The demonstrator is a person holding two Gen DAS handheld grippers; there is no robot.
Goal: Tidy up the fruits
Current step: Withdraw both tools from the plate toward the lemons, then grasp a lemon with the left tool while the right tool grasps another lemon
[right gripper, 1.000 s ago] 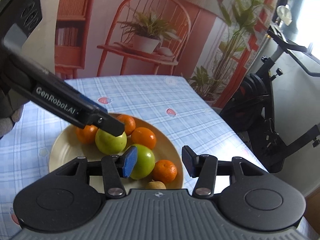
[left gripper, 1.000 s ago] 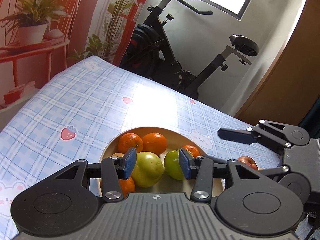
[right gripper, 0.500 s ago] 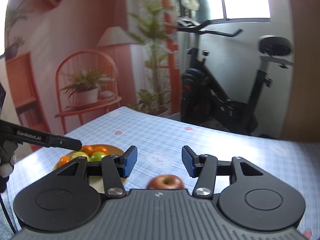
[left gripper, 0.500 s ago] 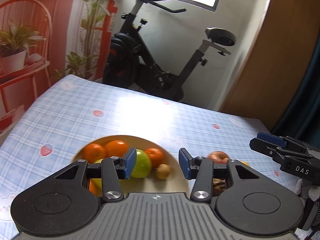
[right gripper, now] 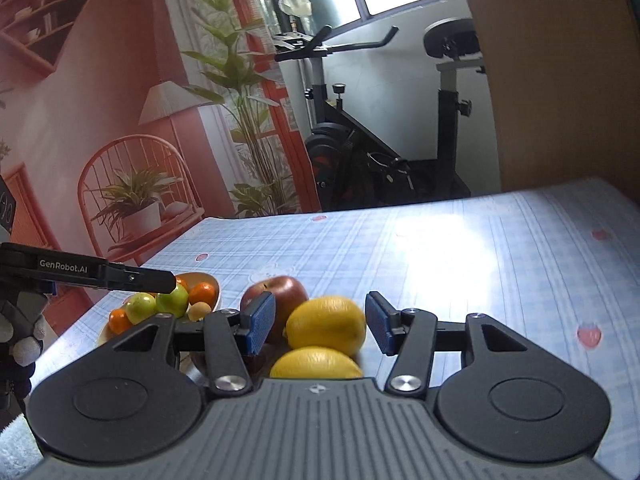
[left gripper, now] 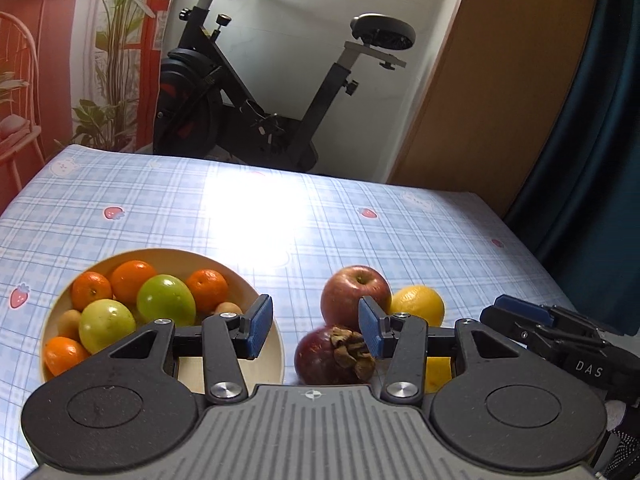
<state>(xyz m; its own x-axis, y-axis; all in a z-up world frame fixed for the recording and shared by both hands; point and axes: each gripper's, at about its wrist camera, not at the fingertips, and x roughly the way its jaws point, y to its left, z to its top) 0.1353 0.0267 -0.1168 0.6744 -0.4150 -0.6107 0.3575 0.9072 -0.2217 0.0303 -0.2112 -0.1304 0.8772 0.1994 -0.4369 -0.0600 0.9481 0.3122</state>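
Second lemon point(right gripper: 316, 362) lying half hidden behind right tongs point(right gripper: 320, 322), jaws opening around nothing, left tongs point(left gripper: 316, 332) standing apart, empty, beside the bowl point(left gripper: 224, 268).

Left gripper point(left gripper: 316, 330) apparently empty, jaws apart, right gripper point(right gripper: 320, 328) opening

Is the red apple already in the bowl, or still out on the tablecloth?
Out. The red apple rests on the tablecloth right of the bowl, beside a lemon and a dark purple fruit.

Blue plaid tablecloth point(left gripper: 160, 208) with red strawberries; red apple point(left gripper: 354, 292), yellow lemon point(right gripper: 326, 326), cream bowl point(left gripper: 168, 258).
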